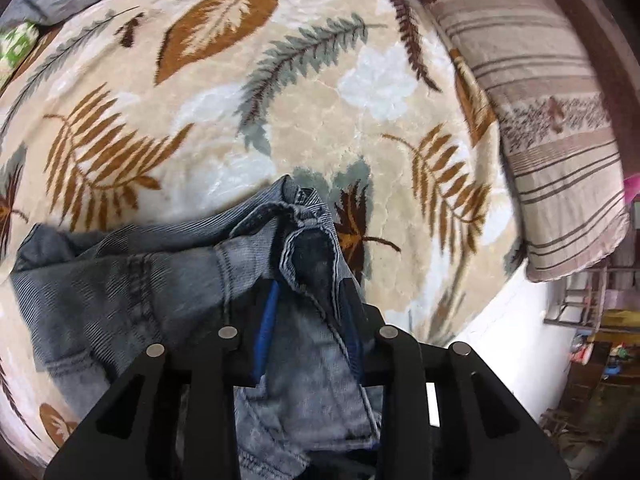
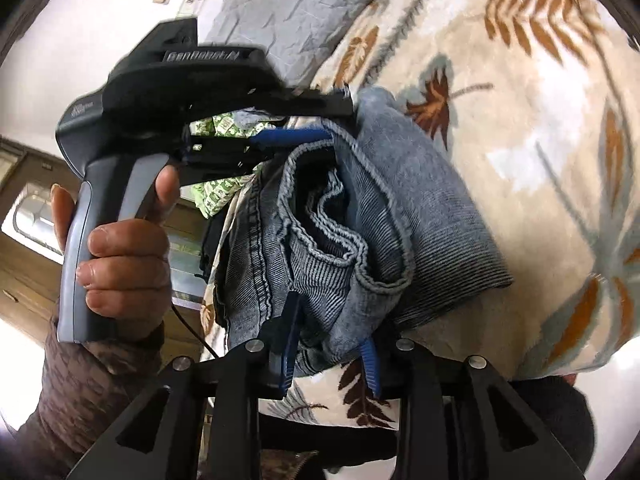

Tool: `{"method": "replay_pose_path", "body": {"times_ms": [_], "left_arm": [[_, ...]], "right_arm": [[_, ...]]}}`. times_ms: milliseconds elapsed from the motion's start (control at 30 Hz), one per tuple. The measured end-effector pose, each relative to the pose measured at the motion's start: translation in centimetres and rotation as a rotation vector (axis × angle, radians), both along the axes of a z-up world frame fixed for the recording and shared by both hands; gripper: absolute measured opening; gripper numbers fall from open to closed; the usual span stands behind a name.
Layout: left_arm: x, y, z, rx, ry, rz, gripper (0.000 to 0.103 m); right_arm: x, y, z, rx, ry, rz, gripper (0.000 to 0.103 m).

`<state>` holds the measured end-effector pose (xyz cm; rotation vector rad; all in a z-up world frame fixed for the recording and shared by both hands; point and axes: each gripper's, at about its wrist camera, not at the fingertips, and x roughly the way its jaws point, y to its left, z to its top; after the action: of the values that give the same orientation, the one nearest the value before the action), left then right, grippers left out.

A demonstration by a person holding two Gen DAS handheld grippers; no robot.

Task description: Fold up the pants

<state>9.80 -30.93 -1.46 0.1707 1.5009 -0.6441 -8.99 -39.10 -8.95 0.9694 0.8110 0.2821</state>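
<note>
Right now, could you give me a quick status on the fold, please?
Both hand-held grippers, left and right, with jeans between the fingers. Jeans bunched on the blanket. Nothing in the way.

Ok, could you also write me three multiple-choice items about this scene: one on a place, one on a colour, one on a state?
1. The blue denim pants lie on:
A. a wooden floor
B. a beige leaf-patterned blanket
C. a glass table

2. The pads on the fingers are:
A. blue
B. red
C. yellow

3. The pants are:
A. spread out flat
B. hanging on a hanger
C. bunched up in thick folds

Key:
1 B, the leaf print surrounds the denim.
2 A, blue strips line the black fingers in both views.
3 C, hems and seams pile up in several layers.
</note>
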Motion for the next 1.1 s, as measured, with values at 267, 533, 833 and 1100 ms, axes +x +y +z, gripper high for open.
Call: {"method": "replay_pose_path", "body": {"times_ms": [267,533,833,1100], "left_arm": [[0.1,8.4,5.0,-0.135,-0.078,0.094,0.058],[-0.1,18.2,1.6,-0.210,-0.006,0.279,0.062],[-0.8,19.3,-0.4,-0.320,0.039,0.349,0.062],[-0.9,17.4,-3.3,-0.171,-0.057,0.323,0.052]], "right_arm": [[-1.7,-4.2,3.4,-0.084,-0.050,-0.115,0.042],[6.2,-3.9,4.7,-0.202,-0.025,-0.039,0.058],[11.2,0.1,5.7,-0.446,-0.018,0.152,0.009],[11.5,-2.2,2.6,-0.452,0.053,0.170,0.008]]}}
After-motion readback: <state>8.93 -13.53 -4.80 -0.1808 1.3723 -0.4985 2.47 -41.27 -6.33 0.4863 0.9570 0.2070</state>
